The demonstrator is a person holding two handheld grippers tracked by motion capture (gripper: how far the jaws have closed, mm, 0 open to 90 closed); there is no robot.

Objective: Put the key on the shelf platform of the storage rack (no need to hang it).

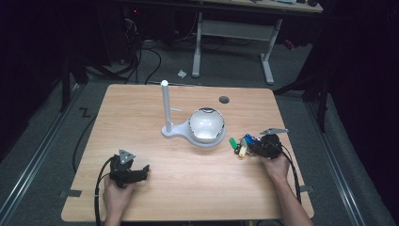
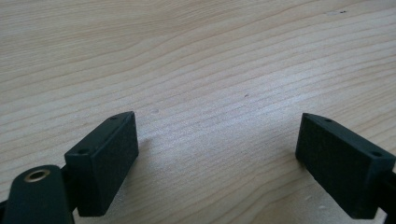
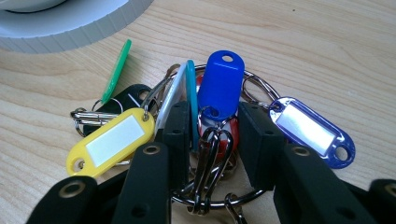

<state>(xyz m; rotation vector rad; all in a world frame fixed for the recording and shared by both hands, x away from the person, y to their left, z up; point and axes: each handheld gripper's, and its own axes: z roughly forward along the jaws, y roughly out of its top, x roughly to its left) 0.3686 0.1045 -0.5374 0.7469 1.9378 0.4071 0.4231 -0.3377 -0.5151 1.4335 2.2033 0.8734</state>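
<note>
**Key tags between the right jaws, left gripper idle on the wood**

A pale wooden table (image 1: pixel 155 197) stands in a dim room, with dark floor and loose cables around it and the white legs of another desk (image 1: pixel 267 59) behind.

Nearest, at the table's front edge, a person's forearms come in from below. The left gripper (image 1: pixel 141 170) lies low over bare wood at the front left, held in the left hand (image 1: pixel 115 193). Its own view shows its two black jaws spread wide apart with nothing but wood grain between them.

Across on the right, the right hand (image 1: pixel 275 165) holds the right gripper (image 1: pixel 249 146) at a bunch of key tags (image 3: pixel 219 88) lying on the table. In the right gripper view the jaws stand partly closed on either side of the middle of the bunch: a metal clip (image 3: pixel 210 163) and a red tag sit between them, and the left jaw lies against a teal tag. Whether the pads truly press on the bunch I cannot tell. A yellow tag (image 3: pixel 109 140) fans out to the left, a green tag (image 3: pixel 116 70) beyond it, a blue tag (image 3: pixel 222 84) stands straight ahead, and a purple-rimmed tag (image 3: pixel 310 130) lies to the right.

Farther on, near the table's centre, is a white stand (image 1: pixel 174 131) with an upright post (image 1: pixel 165 106), and a round white bowl (image 1: pixel 206 125) tilted on its base, just beyond the bunch.
</note>
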